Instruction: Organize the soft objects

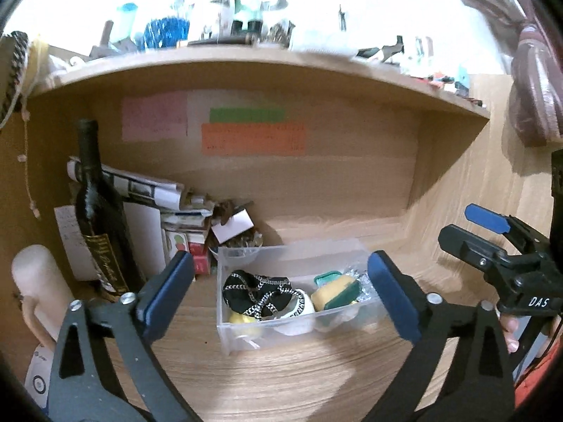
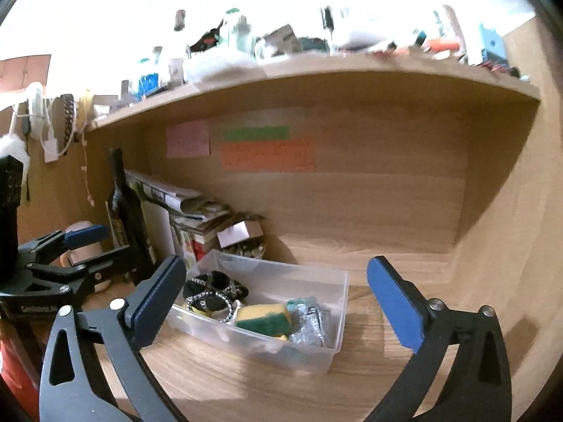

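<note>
A clear plastic bin [image 1: 225, 334] [image 2: 337, 334] stands on the wooden desk. Inside lie a black cloth with a silver pattern [image 1: 257, 292] [image 2: 211, 292], a yellow and green sponge [image 1: 337, 292] [image 2: 264, 318], a crinkled silver wrapper [image 2: 311, 320] and a white item [image 1: 306, 307]. My left gripper [image 1: 281, 292] is open and empty, just in front of the bin; it also shows at the left of the right wrist view [image 2: 95, 246]. My right gripper [image 2: 278, 299] is open and empty before the bin; it shows at the right of the left wrist view [image 1: 468, 228].
A dark wine bottle [image 1: 98, 218] [image 2: 123, 207], a white candle [image 1: 35, 277], stacked papers and boxes [image 1: 169, 211] [image 2: 197, 218] crowd the back left. Coloured notes [image 1: 253, 137] are stuck on the back panel. A cluttered shelf [image 1: 246, 56] hangs overhead. A side wall [image 2: 499, 211] is at right.
</note>
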